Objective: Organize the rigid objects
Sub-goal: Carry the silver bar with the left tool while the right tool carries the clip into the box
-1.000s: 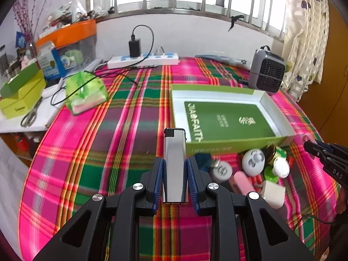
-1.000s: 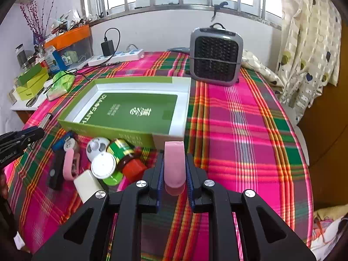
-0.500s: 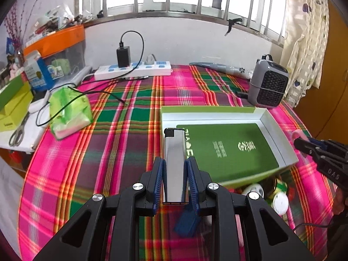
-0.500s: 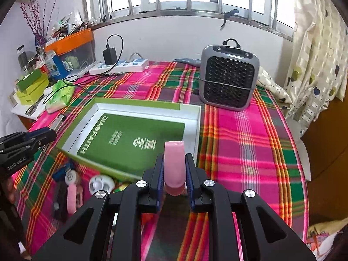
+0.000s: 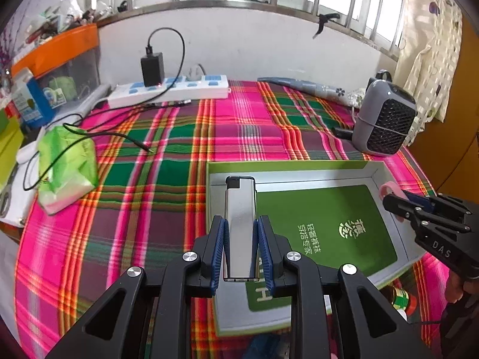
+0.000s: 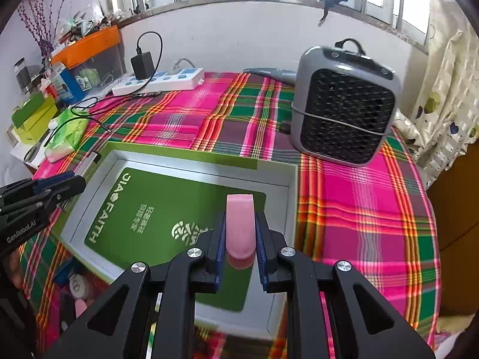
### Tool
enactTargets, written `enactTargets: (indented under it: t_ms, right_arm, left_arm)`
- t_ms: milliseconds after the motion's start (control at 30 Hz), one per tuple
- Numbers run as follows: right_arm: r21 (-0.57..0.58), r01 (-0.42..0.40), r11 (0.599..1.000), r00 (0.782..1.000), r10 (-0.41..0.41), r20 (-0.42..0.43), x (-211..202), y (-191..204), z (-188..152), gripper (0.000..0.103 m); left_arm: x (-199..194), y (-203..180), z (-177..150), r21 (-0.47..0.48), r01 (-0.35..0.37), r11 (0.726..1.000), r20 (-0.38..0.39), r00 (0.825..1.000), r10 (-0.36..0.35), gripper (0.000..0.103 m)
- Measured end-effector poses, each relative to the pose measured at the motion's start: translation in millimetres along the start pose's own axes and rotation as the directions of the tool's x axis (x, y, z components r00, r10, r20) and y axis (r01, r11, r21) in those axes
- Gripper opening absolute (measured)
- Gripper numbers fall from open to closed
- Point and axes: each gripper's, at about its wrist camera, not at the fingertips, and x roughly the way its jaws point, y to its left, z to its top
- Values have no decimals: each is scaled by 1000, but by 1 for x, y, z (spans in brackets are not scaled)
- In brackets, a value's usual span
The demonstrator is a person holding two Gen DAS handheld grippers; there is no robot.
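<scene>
My left gripper (image 5: 241, 224) is shut on a silver lighter (image 5: 240, 218) with a black top, held above the left part of the open green box (image 5: 287, 166). My right gripper (image 6: 239, 224) is shut on a pink oblong object (image 6: 240, 224), held above the right part of the same box (image 6: 185, 158). The box has white walls and a green printed insert (image 5: 329, 224). The right gripper shows at the right edge of the left wrist view (image 5: 419, 209); the left gripper shows at the left edge of the right wrist view (image 6: 45, 191).
Small loose objects (image 6: 77, 284) lie on the plaid cloth in front of the box. A grey fan heater (image 6: 344, 104) stands right of the box. A power strip (image 5: 170, 91), cables and a green tissue pack (image 5: 67, 164) lie at the left.
Both grippers have moved forward from in front of the box to above its inside, each still holding its object. The loose objects have dropped towards the bottom of both views.
</scene>
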Motion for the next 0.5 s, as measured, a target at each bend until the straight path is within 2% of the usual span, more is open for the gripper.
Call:
enactTargets:
  t_ms: [500]
  right_arm:
    - [-8, -6, 1000, 999, 6, -50, 32, 0, 5, 19]
  left_arm:
    - [26, -8, 1, 21, 0, 1000, -42, 999, 1, 22]
